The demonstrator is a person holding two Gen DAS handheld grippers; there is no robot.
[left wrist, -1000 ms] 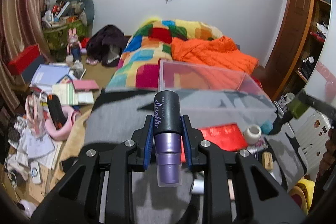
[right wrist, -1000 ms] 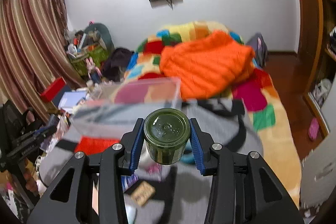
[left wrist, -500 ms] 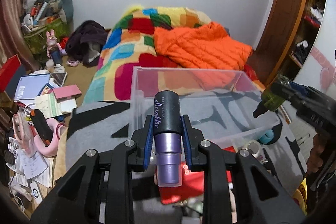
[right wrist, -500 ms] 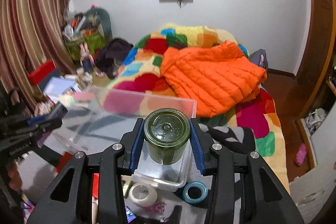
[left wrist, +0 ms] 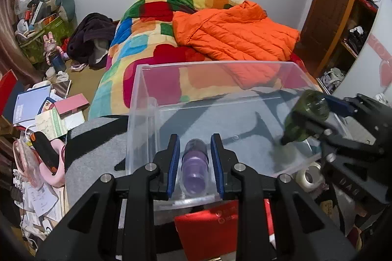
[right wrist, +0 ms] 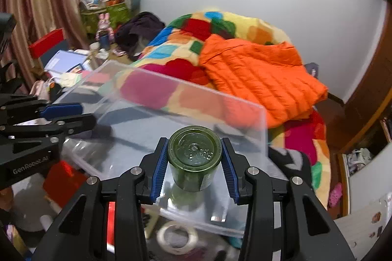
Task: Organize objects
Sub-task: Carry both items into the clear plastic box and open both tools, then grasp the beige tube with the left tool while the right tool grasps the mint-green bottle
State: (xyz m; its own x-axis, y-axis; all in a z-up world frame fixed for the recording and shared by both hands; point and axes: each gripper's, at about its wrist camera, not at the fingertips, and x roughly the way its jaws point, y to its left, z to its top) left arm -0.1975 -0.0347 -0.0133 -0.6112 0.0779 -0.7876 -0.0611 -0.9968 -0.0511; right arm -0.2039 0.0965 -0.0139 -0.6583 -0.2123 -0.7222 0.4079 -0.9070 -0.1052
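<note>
A clear plastic bin (left wrist: 144,114) stands on a grey blanket at the foot of the bed; it also shows in the right wrist view (right wrist: 259,136). My left gripper (left wrist: 194,153) reaches over the bin's near wall, its jaws spread wider than the purple bottle (left wrist: 194,169) that lies between them inside the bin. My right gripper (right wrist: 194,157) is shut on a dark green glass jar (right wrist: 194,160) and holds it over the bin's right side. The jar (left wrist: 306,119) and that gripper show at the right of the left wrist view.
A red packet (left wrist: 208,231) lies just in front of the bin. A white tape roll (right wrist: 177,235) sits by its near right corner. An orange jacket (left wrist: 235,33) lies on the colourful quilt behind. Books and clutter (left wrist: 41,109) cover the floor at left.
Both grippers have moved forward and down into the bin. The left jaws have spread and the purple bottle now lies lower between them. The right gripper still holds the jar.
</note>
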